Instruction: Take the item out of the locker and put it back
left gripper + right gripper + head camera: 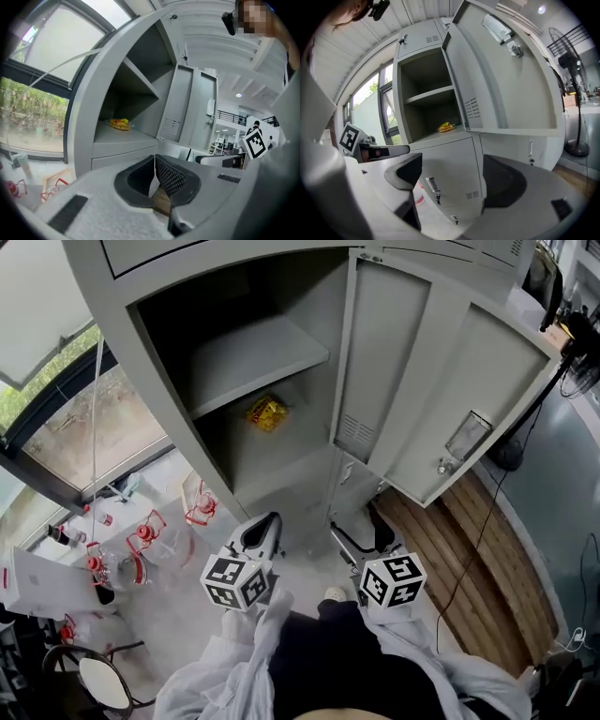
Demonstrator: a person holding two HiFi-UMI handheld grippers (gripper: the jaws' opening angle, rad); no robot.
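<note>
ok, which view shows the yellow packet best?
Head view: the yellow packet is largest there, seen from above, under the shelf. Both gripper views show it small, side-on and far off.

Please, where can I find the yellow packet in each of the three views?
Head view: yellow packet above centre, under the shelf.
Left gripper view: yellow packet left of centre, about halfway down.
Right gripper view: yellow packet near the centre.
Shared landmark: the open locker door stands to its right in every view.
</note>
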